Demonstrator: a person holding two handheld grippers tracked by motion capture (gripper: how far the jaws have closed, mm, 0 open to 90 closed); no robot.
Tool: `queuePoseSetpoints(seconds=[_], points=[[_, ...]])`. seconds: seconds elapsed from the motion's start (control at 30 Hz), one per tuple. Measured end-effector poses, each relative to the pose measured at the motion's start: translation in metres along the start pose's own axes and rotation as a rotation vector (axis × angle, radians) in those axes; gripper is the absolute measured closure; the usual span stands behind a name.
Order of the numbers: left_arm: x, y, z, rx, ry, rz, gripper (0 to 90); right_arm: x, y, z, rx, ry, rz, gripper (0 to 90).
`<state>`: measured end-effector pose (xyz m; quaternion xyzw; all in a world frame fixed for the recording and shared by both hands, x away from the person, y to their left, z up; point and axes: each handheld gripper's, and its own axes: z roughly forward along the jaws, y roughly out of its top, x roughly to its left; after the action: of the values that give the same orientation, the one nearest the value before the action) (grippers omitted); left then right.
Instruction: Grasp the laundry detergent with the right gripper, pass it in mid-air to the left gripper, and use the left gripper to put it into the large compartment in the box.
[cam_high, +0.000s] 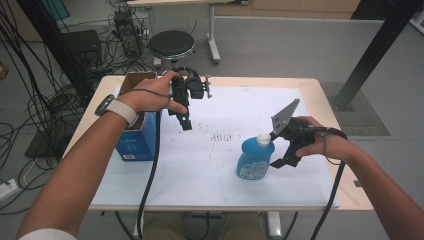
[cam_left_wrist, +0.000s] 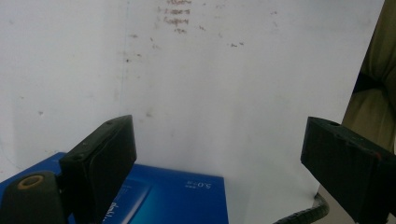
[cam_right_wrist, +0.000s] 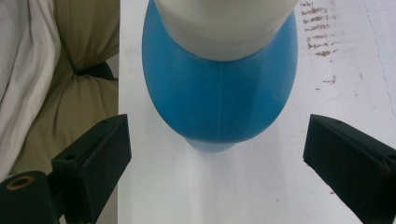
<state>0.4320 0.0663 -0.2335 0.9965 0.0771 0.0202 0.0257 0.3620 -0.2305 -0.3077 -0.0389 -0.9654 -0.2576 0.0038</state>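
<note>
A light wooden table (cam_high: 327, 102) is covered by a stained white sheet (cam_high: 215, 165); a blue bottle (cam_high: 254, 159) and blue box (cam_high: 137, 142) are stood on it.

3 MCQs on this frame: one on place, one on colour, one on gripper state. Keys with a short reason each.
1. Where does the blue box stand?
A. left edge of the table
B. right edge
C. on the stool

2. What colour is the cap of the blue bottle?
A. red
B. white
C. black

3. How is the right gripper set?
A. shut on the cap
B. shut on nothing
C. open beside the bottle

Key: 1 A, the high view shows the box under the left gripper at the table's left. 2 B, the cap shows white. 3 C, the right gripper view shows both jaws spread, clear of the bottle.
</note>
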Motion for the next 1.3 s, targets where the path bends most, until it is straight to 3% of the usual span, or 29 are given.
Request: queuePoseSetpoints(seconds=[1.3], points=[[0.0016, -0.0017, 0.0009, -0.003, 0.0, -0.007, 10.8, -0.0019, -0.0032, 0.0046, -0.013, 0.007, 0.013, 7.7]])
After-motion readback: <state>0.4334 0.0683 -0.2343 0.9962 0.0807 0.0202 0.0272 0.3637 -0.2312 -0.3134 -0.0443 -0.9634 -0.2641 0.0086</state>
